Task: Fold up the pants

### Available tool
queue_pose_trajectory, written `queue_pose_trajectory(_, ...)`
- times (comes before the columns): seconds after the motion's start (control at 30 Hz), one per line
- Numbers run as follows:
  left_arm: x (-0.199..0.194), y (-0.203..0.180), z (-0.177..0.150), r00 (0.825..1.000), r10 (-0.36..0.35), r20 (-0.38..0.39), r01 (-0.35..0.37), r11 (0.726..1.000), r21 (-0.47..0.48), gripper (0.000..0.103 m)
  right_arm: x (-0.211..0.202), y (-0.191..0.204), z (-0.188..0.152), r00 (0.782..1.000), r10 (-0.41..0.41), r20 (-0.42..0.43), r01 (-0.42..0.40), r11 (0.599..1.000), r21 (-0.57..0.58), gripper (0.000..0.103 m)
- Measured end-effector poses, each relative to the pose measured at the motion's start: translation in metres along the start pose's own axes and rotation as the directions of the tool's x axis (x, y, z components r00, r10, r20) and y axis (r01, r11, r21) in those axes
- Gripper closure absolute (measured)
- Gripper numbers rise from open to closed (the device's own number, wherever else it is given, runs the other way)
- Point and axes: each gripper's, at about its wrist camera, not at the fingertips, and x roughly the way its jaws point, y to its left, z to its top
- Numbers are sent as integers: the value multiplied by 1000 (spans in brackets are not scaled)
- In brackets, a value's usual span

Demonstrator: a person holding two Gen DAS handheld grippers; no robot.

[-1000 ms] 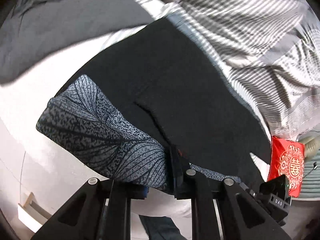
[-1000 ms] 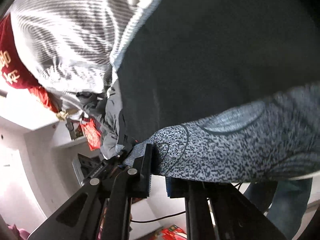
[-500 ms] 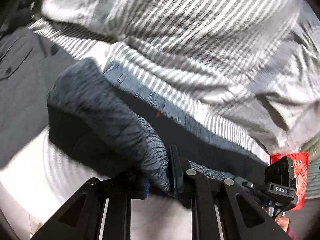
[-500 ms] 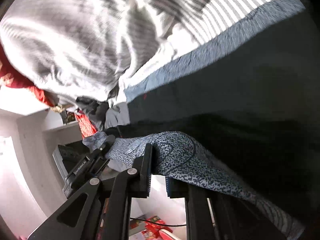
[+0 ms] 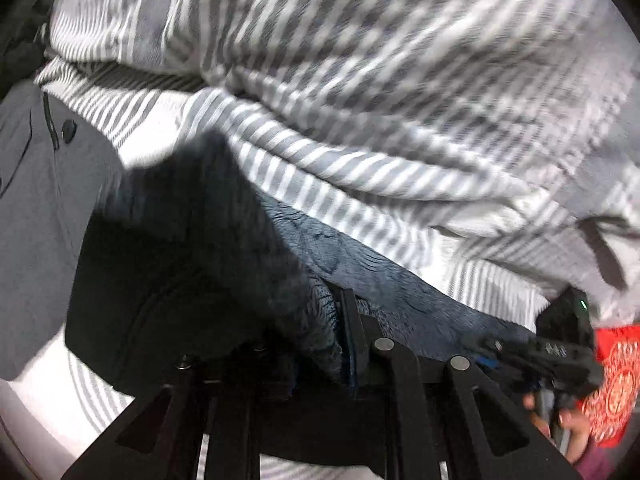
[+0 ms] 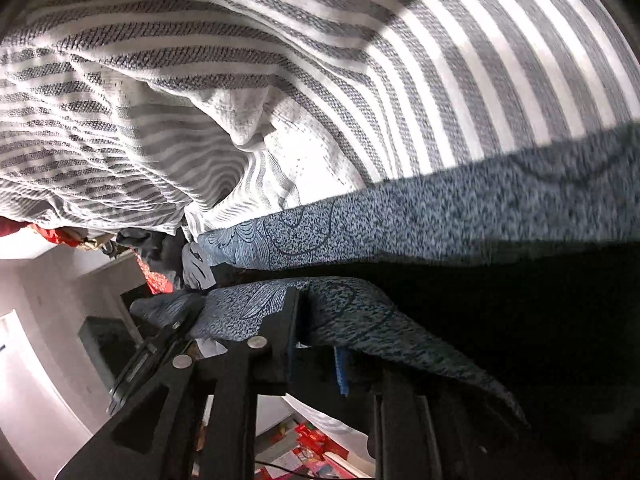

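The pants (image 5: 168, 288) are black with a blue-grey leaf-patterned band (image 5: 384, 276). They lie on a grey-and-white striped bedsheet (image 5: 360, 100). My left gripper (image 5: 320, 340) is shut on the patterned band and holds it folded over the black cloth. In the right wrist view my right gripper (image 6: 316, 340) is shut on the same band (image 6: 344, 304), close above a second layer of the pants (image 6: 480, 216). The right gripper (image 5: 552, 352) also shows at the right of the left wrist view.
A grey garment with a button (image 5: 36, 200) lies left of the pants. A red embroidered cushion (image 5: 616, 380) sits at the far right. The striped sheet (image 6: 240, 80) is bunched up beyond the pants. Red items (image 6: 156, 276) and white furniture lie off the bed.
Both grippers carried the patterned end of the pants forward over the black cloth toward the far patterned edge. The pants went from spread out to folded over. The grip stayed shut.
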Motion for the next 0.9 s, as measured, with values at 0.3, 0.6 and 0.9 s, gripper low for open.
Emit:
queue_pose_trajectory(0.3, -35, -12, -4, 984, 120, 133, -133, 986, 99, 15, -21, 26, 5, 998, 3, 56, 0, 999, -54, 38)
queue_pose_trajectory(0.6, 39, -10, -30, 958, 286, 18, -286, 950, 125, 15, -30, 51, -44, 1000, 11, -9, -12, 979, -205, 38)
queue_pose_trajectory(0.9, 52, -12, -45, 934, 356, 36, -357, 918, 174, 2, -39, 19, -49, 987, -102, 121, 126, 970, -208, 32)
